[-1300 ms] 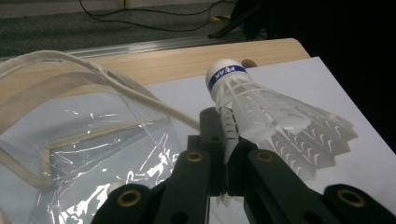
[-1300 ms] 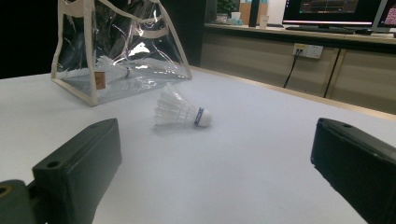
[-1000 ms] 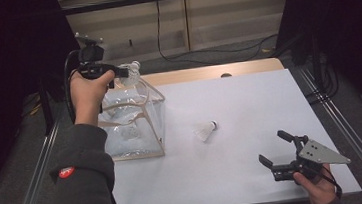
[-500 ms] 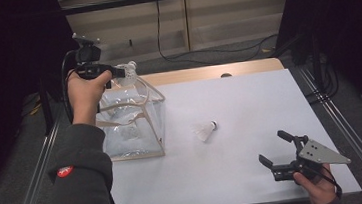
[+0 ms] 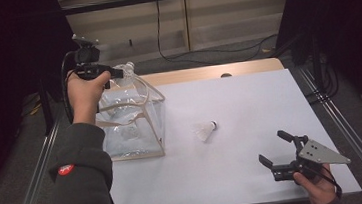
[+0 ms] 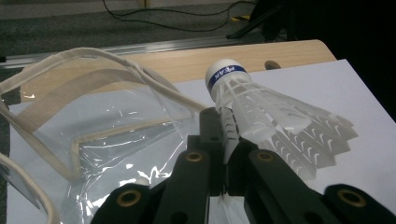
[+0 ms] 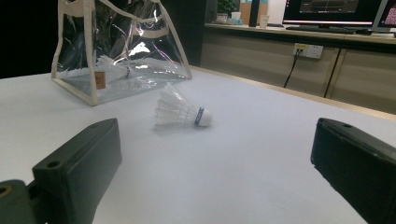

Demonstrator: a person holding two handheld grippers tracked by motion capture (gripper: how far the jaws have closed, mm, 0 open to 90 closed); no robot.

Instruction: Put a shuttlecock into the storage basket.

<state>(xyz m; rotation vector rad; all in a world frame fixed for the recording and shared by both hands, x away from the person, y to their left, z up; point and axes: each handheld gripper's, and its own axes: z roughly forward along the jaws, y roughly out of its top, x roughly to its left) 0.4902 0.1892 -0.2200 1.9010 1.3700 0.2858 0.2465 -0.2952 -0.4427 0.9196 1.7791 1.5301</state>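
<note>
Right gripper (image 5: 277, 157) sits low at the near right corner of the desk (image 5: 249, 100), jaws spread wide, nothing between them. From its own camera the loose shuttlecock (image 7: 182, 112) lies straight ahead and slightly left, between the two jaw tips in line of sight but well apart from them. It rests on its side, long axis running across the gripper's line: cork tip to the right, skirt to the left. In the high view that same shuttlecock (image 5: 205, 129) is mid-desk, cork pointing toward the far right, just right of the bag. The right hand is the nearer one to it, so a pick would likely be a forward reach with the jaws straddling the skirt.

Farther off, the clear bag (image 5: 130, 122) stands at the left edge of the desk, mouth open upward, at least one shuttlecock already inside. The left gripper (image 5: 118, 72) is raised over the bag's far top rim, jaws clamped on a second shuttlecock (image 6: 261, 116) by its skirt, cork up and away. The bag mouth (image 6: 88, 98) lies below and left of it, so the drop looks to need a small shift over the opening.
</note>
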